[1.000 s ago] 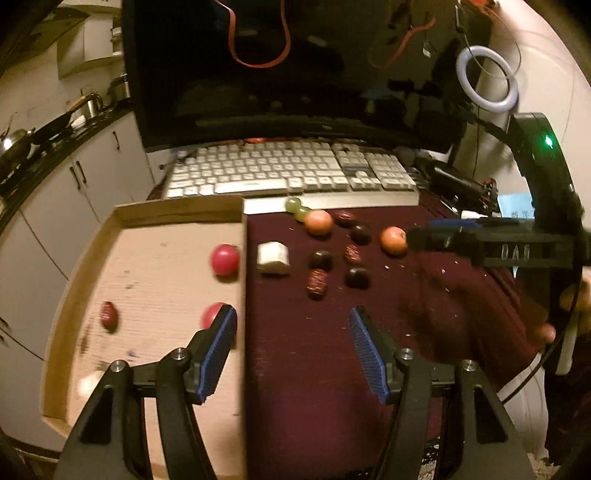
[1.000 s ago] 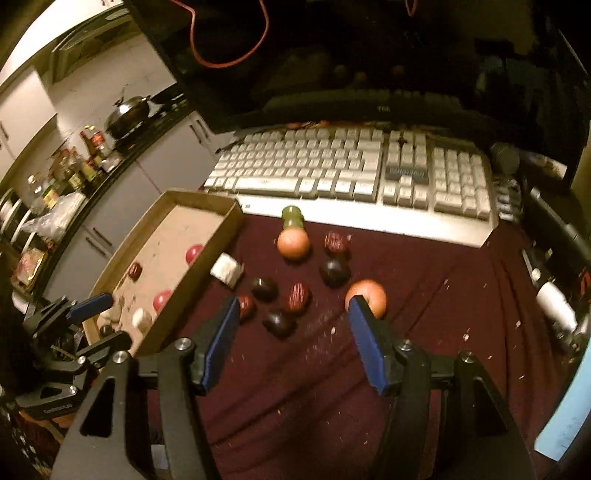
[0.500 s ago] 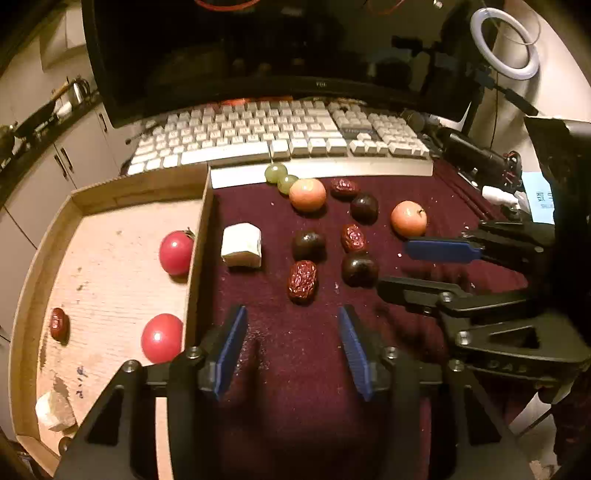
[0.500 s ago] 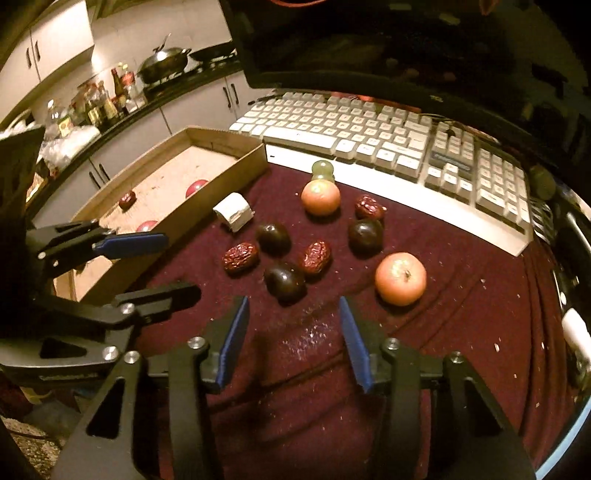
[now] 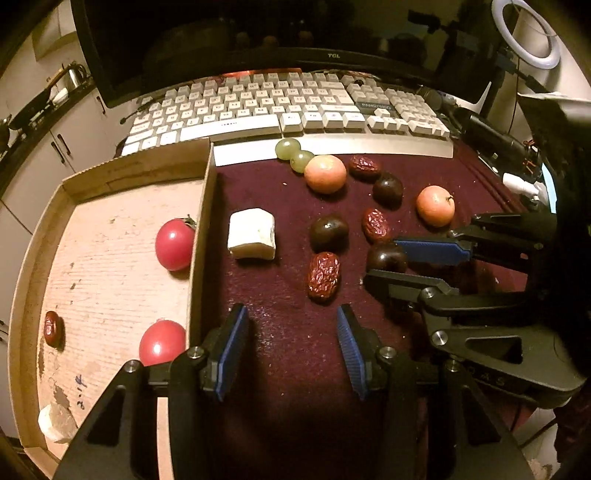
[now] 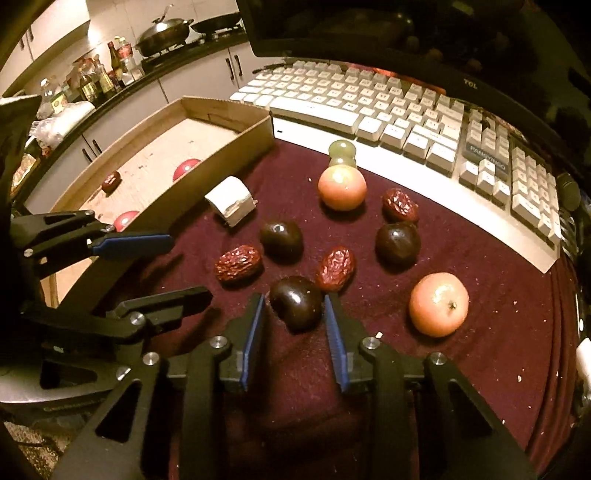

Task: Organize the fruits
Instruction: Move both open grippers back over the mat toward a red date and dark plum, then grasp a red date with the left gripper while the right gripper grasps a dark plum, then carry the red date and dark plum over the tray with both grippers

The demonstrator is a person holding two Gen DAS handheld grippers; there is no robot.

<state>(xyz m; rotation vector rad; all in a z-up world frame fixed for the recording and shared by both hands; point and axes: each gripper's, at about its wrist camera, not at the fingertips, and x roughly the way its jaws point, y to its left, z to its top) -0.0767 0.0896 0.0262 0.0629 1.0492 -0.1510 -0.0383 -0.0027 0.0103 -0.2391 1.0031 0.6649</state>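
Note:
Fruit lies on a maroon cloth (image 5: 288,369): dark plums, wrinkled red dates, two orange fruits (image 5: 325,173) (image 6: 439,304), green grapes (image 5: 293,153) and a white chunk (image 5: 252,234). My right gripper (image 6: 294,300) has the nearest dark plum (image 6: 295,302) between its blue pads; its jaws are closing, with a thin gap left on each side. That right gripper (image 5: 384,264) reaches in from the right in the left wrist view. My left gripper (image 5: 290,314) stands open and empty just short of a red date (image 5: 324,275).
A shallow cardboard tray (image 5: 199,221) sits left of the cloth and holds two red tomatoes (image 5: 173,243), a date (image 5: 51,328) and a white chunk (image 5: 55,421). A white keyboard (image 5: 280,107) and a dark monitor (image 5: 258,33) stand behind the fruit. Kitchen counters lie at the far left.
Both grippers have dropped toward the cloth and moved in on the fruit. Both jaws have narrowed. The right one now straddles the near dark plum.

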